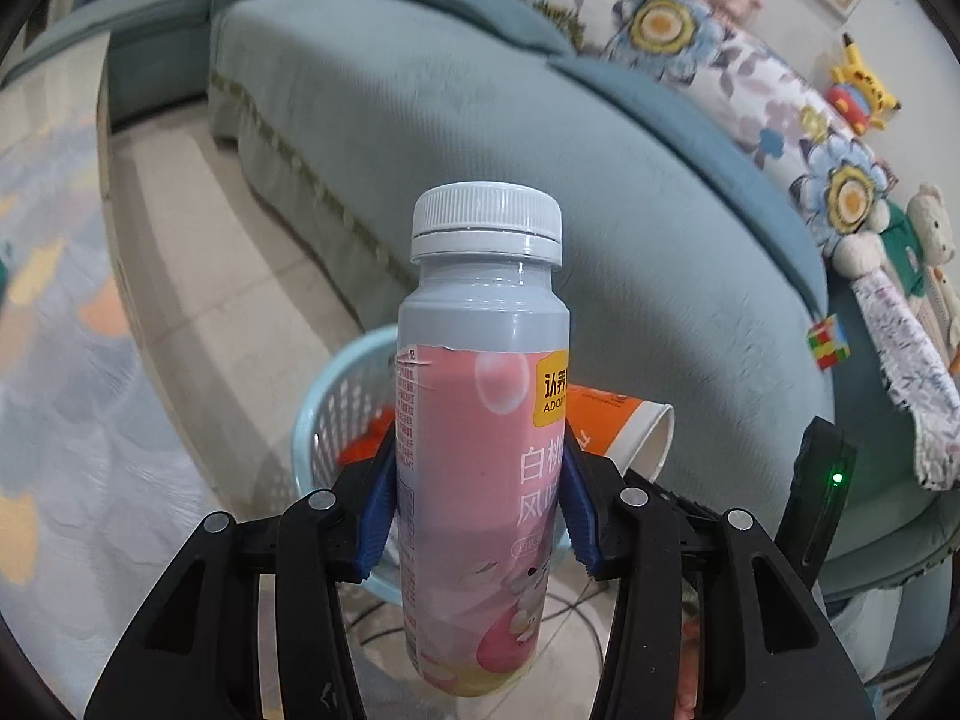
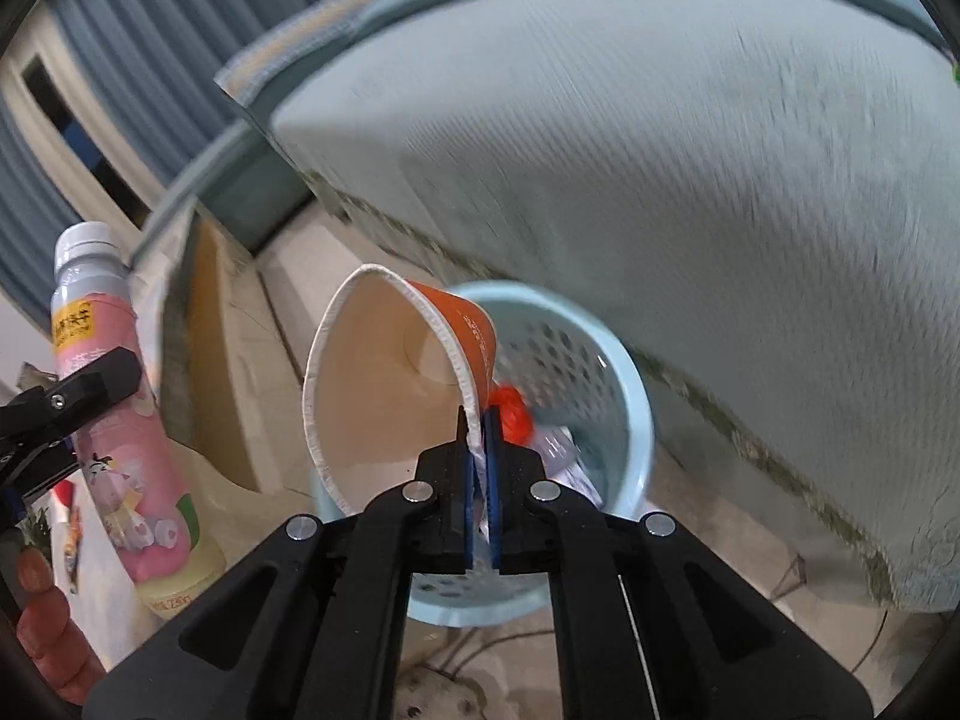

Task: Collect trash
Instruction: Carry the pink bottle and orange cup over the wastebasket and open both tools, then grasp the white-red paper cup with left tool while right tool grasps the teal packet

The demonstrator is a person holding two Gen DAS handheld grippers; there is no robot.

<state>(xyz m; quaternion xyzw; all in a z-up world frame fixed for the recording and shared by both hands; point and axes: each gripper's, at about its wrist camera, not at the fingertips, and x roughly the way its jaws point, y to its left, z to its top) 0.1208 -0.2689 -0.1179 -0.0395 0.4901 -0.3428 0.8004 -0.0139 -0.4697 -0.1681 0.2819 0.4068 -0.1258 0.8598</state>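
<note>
A: How is the drop into the basket (image 2: 630, 396) best done?

B: The bottle (image 1: 480, 420) is clamped upright between the blue pads of the left gripper (image 1: 480, 516), which are pressed on its pink label. The paper cup (image 2: 396, 378) is pinched by its rim in the right gripper (image 2: 478, 480), whose jaws are pressed together on the thin wall. Both are judged to be carried above the pale blue basket, which is standing on the floor against the sofa (image 1: 540, 138). Each piece should be brought over the open mouth before the jaws are spread, and one release at a time is advised, so that the two do not knock together.

A: Is space left inside?

B: Something orange-red (image 2: 510, 414) and a crumpled wrapper (image 2: 564, 456) are already seen in the basket, yet room appears to be left. The cup's wide mouth is tilted; it is better let go low, so that the rim of the basket is not struck.

A: What is found around, and what is in the way?

B: Cables (image 1: 576, 612) are laid on the tiles beside the basket, and the sofa skirt is close behind it. A colour cube (image 1: 828, 342) and soft toys (image 1: 924, 240) are left on the cushions, well apart. The two grippers are close together, so crowding at the mouth is the main risk
</note>
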